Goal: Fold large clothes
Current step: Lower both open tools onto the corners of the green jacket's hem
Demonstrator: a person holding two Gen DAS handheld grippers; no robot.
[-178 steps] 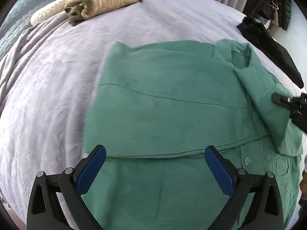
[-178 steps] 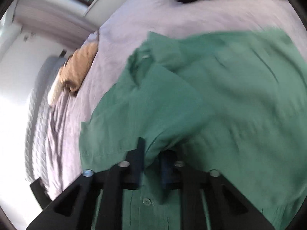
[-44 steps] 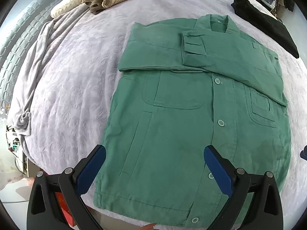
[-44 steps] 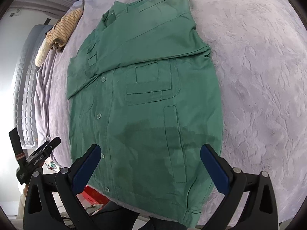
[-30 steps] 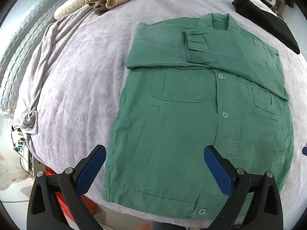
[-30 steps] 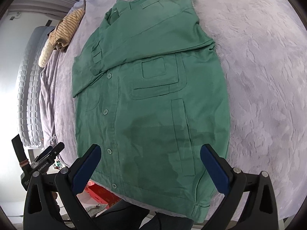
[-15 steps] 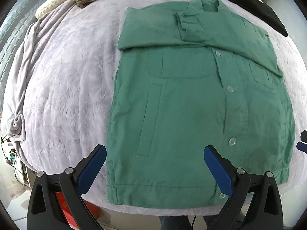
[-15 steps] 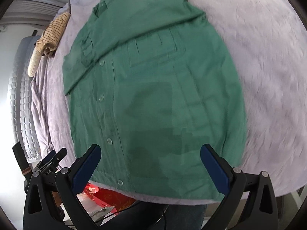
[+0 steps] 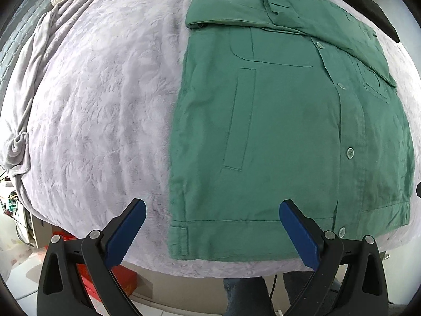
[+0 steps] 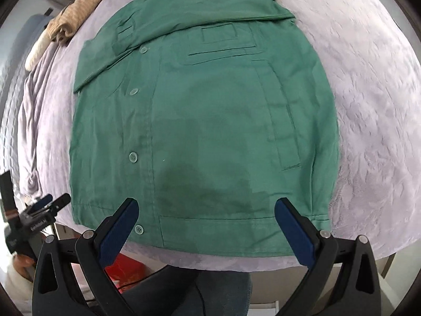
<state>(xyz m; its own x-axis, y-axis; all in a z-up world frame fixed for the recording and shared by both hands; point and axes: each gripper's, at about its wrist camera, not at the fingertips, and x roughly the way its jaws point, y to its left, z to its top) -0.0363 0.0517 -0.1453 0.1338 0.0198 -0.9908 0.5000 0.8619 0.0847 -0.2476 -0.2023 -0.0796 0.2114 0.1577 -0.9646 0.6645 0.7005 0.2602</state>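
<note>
A green button-up jacket (image 9: pixel 284 121) (image 10: pixel 210 110) lies front-up on the lilac bedspread (image 9: pixel 100 100) (image 10: pixel 373 100), both sleeves folded across its chest. Its hem runs along the near edge of the bed. My left gripper (image 9: pixel 210 231) hovers open above the hem's left corner, holding nothing. Over the middle of the hem my right gripper (image 10: pixel 205 226) stands open too, with its right finger near the hem's right corner. The left gripper (image 10: pixel 44 205) also shows at the left edge of the right wrist view.
A folded striped tan garment (image 10: pixel 73 18) lies at the far side of the bed. A black garment (image 9: pixel 368 5) lies at the far right. A red box (image 10: pixel 123 266) stands on the floor under the bed edge. A person's dark trouser legs (image 9: pixel 247 295) are below.
Both grippers have drawn back and dropped toward the jacket's hem at the near bed edge; the jacket now looks larger. Earlier the right gripper let go of the sleeve it folded across.
</note>
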